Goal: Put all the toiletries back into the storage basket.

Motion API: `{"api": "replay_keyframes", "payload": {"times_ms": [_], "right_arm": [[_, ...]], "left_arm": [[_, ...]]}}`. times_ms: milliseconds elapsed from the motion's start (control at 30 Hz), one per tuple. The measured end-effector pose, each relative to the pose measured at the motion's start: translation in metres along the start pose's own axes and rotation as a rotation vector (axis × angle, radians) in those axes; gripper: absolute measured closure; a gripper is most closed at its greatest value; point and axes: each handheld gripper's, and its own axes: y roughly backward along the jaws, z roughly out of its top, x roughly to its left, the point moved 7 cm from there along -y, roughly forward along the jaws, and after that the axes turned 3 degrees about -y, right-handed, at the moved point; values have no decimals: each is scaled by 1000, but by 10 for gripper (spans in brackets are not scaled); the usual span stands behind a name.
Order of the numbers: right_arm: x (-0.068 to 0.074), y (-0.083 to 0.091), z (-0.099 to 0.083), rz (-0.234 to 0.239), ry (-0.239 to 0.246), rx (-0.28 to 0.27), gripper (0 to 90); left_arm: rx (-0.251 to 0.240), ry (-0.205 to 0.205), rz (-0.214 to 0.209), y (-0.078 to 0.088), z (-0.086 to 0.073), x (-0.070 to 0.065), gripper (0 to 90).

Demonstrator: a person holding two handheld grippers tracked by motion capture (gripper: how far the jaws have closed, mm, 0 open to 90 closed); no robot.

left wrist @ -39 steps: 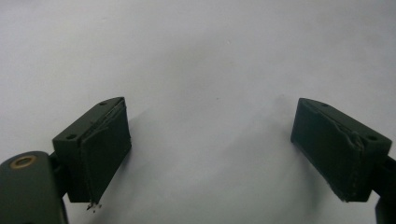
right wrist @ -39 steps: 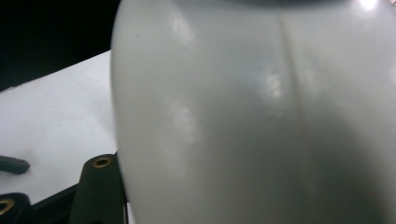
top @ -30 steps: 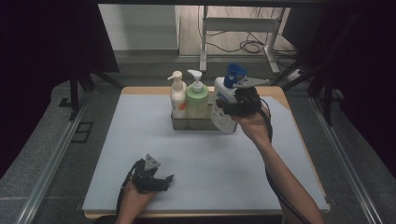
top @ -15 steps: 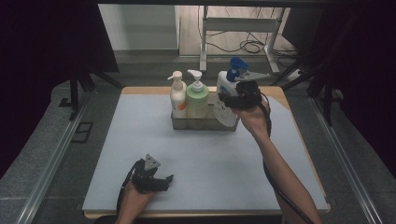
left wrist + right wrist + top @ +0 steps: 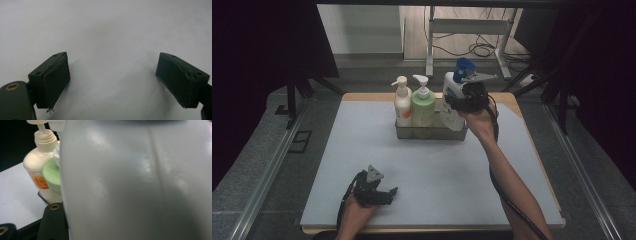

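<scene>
At the far middle of the pale blue table mat (image 5: 362, 165) sits a clear rectangular plastic caddy (image 5: 430, 133). In it stand 2 pump bottles: a cream one with an orange label (image 5: 402, 102) at the left and a green one (image 5: 423, 106) just right of it. A white spray bottle with a blue trigger head (image 5: 454, 97) is at the caddy's right end.

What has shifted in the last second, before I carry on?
The right tongs, shut on the white spray bottle, have carried it from the front right corner of the metal basket back and inward, over its right end. The cream pump bottle, the green pump bottle and the open left tongs stayed put.
</scene>
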Motion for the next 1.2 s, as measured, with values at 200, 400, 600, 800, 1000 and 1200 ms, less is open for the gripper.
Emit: {"api": "replay_keyframes", "payload": {"times_ms": [200, 400, 600, 800, 1000, 1200], "right_arm": [[-1, -9, 4, -9, 1, 1, 386], [-2, -14, 6, -8, -10, -3, 386], [-6, -21, 6, -20, -12, -2, 386], [-10, -27, 5, -25, -23, 0, 386], [-10, -32, 0, -26, -19, 13, 386], [-8, -37, -7, -22, -19, 33, 386]], "left_arm": [[-2, 2, -1, 0, 0, 0, 116], [-2, 2, -2, 0, 0, 0, 116], [0, 1, 0, 0, 0, 0, 116], [0, 2, -1, 0, 0, 0, 116], [1, 1, -1, 0, 0, 0, 116], [1, 1, -1, 0, 0, 0, 116]]}}
